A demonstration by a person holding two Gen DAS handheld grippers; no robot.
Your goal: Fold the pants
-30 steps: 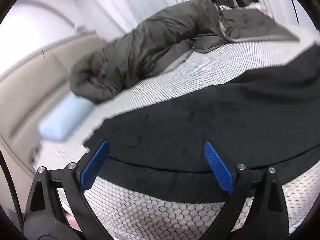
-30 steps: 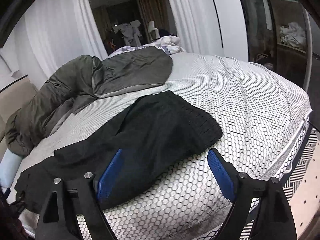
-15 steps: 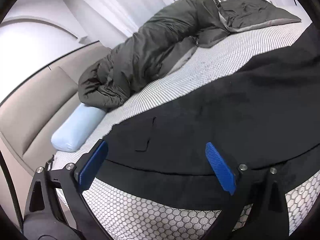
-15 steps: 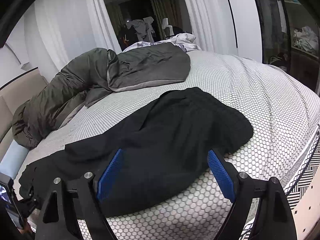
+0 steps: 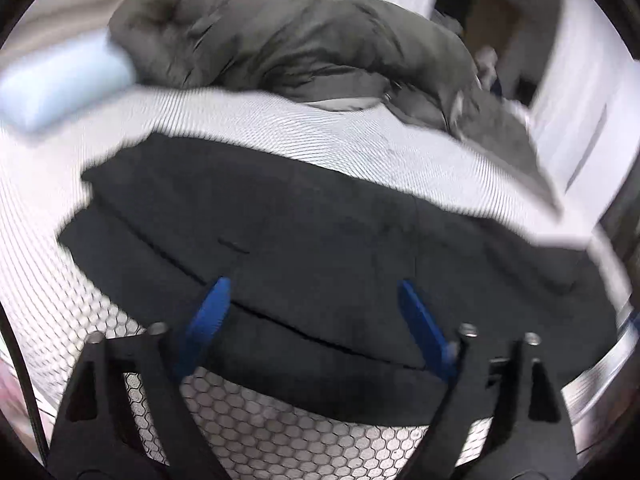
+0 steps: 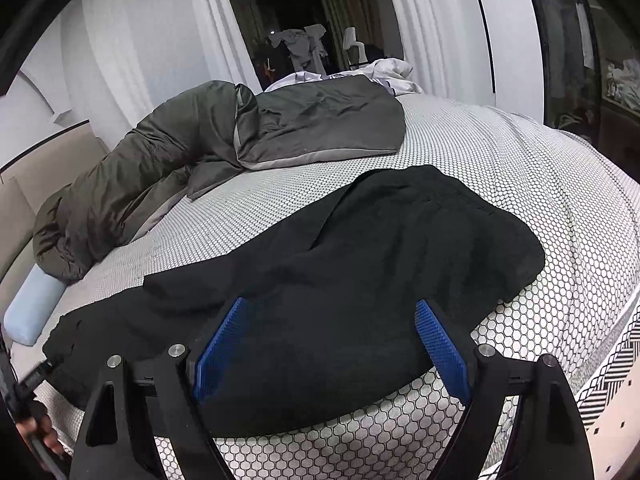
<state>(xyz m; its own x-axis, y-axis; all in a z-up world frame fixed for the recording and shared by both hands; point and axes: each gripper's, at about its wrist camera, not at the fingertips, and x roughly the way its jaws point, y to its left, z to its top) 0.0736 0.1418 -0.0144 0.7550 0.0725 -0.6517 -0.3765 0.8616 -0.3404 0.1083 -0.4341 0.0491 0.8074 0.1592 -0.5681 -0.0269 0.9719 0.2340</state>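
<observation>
Black soft-fabric pants (image 6: 340, 264) lie spread lengthwise near the front edge of the white honeycomb-patterned mattress (image 6: 540, 184), apparently unfolded. I hold the left gripper (image 5: 314, 320) and right gripper (image 6: 332, 340) over the near edge of the cloth, jaws of both standing apart and gripping nothing. Risk, as I judge it: a shallow pinch may catch one layer only, dragging the garment off the bed edge (the left view is blurred). Grey-green quilted duvet (image 6: 180, 168) lies well apart.
</observation>
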